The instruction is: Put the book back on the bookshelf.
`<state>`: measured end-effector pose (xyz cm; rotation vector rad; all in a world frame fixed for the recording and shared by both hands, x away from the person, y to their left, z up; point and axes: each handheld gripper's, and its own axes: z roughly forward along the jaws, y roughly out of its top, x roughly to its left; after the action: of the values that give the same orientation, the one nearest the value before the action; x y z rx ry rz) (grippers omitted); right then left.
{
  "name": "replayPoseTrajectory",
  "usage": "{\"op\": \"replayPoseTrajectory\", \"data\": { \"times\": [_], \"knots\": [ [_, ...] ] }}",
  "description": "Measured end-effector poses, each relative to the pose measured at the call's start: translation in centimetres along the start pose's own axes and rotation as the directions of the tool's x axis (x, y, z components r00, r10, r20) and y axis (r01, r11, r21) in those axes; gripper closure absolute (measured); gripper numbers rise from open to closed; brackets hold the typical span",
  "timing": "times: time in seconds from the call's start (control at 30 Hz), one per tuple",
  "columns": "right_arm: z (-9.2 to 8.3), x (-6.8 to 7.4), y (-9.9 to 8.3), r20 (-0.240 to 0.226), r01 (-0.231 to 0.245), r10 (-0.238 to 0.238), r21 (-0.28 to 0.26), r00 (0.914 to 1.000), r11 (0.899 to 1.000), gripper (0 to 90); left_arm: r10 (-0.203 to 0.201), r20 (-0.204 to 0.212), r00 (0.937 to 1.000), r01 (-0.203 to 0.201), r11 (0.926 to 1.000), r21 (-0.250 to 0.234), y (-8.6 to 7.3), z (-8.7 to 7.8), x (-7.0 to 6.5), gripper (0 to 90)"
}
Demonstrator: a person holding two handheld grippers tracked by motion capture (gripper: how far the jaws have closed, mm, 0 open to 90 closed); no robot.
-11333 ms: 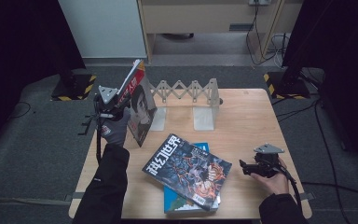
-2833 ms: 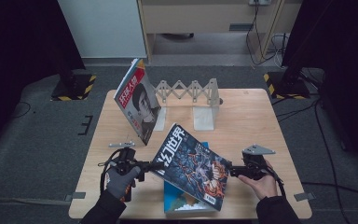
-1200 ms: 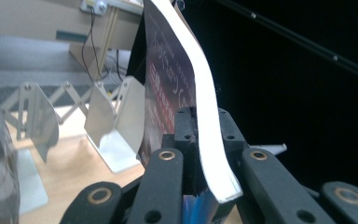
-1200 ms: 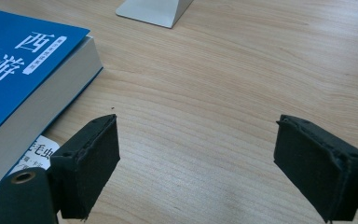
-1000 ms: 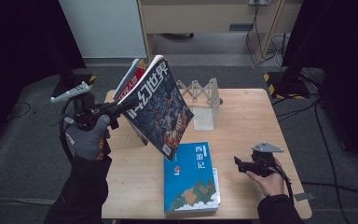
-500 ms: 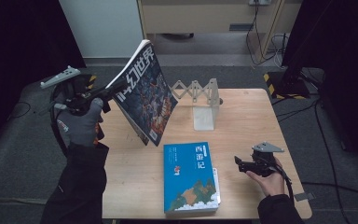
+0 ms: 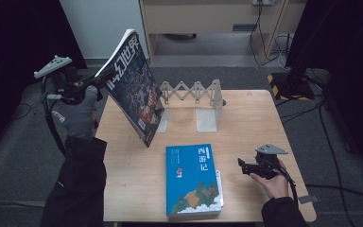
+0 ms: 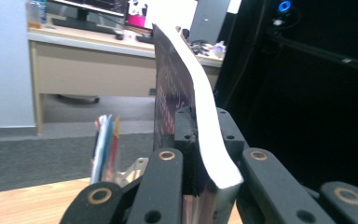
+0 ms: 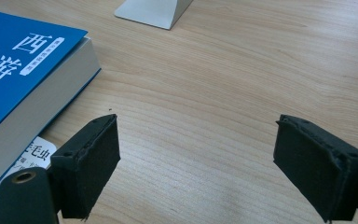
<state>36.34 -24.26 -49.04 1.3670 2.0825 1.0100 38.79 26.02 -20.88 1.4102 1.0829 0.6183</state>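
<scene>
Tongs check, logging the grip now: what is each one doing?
Left tongs: shut on the glossy dark-covered magazine, held up in the air.
Right tongs: open, holding nothing.

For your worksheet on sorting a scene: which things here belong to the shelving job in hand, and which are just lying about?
In the job:
- left gripper, shut on the dark illustrated magazine
- white metal folding book rack
- blue hardcover book lying flat on the table

Lying about:
- light wooden table
- right gripper, open, resting
- yellow-and-black striped floor base

One overhead view, two gripper-mounted close-ups
</scene>
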Motion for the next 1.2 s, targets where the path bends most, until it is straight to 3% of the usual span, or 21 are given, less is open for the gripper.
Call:
{"op": "replayPoseTrajectory", "data": {
  "times": [0.37,0.57,0.77,0.97,1.1,1.2],
  "knots": [
    [0.2,0.0,0.0,-0.008,-0.002,0.002,0.007,1.0,1.0,14.6,0.029,-0.082,0.9962,-0.029,0.9996,0.0,0.0,3.5,0.4,82.2],
    [0.2,-0.1,0.0,-0.009,0.009,-0.009,0.005,0.9999,1.0,14.6,0.05,-0.136,0.9894,-0.05,0.9987,0.004,-0.6,5.9,0.5,82.2],
    [0.3,-0.1,0.0,-0.012,0.006,-0.006,0.007,0.9999,1.0,14.7,0.054,-0.167,0.9845,-0.054,0.9985,0.009,-1.8,7.8,0.7,82.2],
    [0.3,-0.1,-0.1,-0.013,0.016,-0.016,0.003,0.9998,1.0,14.8,0.091,-0.208,0.9739,-0.086,0.9957,0.037,-3.7,9.6,0.6,82.1],
    [0.3,-0.1,-0.1,-0.012,0.018,-0.018,0.004,0.9998,1.0,14.8,0.095,-0.217,0.9715,-0.086,0.995,0.05,-4.8,10.4,0.7,82.1],
    [0.3,-0.1,-0.1,-0.01,0.022,-0.022,-0.001,0.9997,1.0,14.9,0.111,-0.233,0.9662,-0.1,0.9932,0.06,-5.6,11.0,0.8,82.1]
  ]
}}
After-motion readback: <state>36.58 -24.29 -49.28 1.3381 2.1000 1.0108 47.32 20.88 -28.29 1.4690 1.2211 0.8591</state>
